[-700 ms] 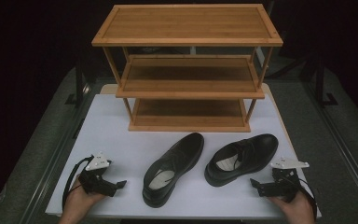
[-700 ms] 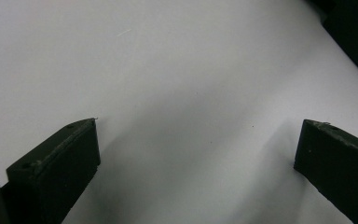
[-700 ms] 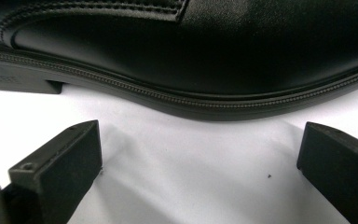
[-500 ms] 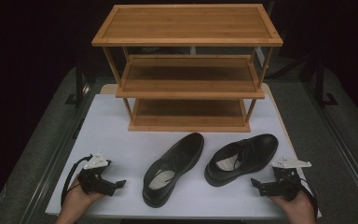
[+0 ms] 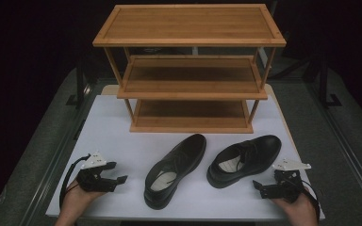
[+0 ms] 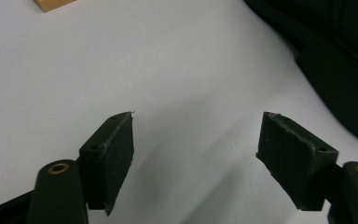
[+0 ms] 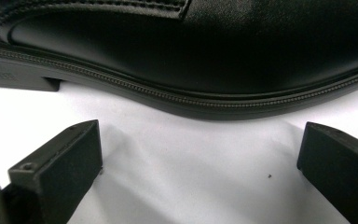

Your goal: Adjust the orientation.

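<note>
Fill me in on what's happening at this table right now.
A person holds a two-jaw gripper in each hand at the near edge of a white table. Two black dress shoes lie side by side in front of a bare three-tier wooden rack. The left gripper sits open, beside the left shoe but apart from it. The right gripper is open too, its jaws pointed at the side of the right shoe, not touching. Neither shoe has been picked up yet.
</note>
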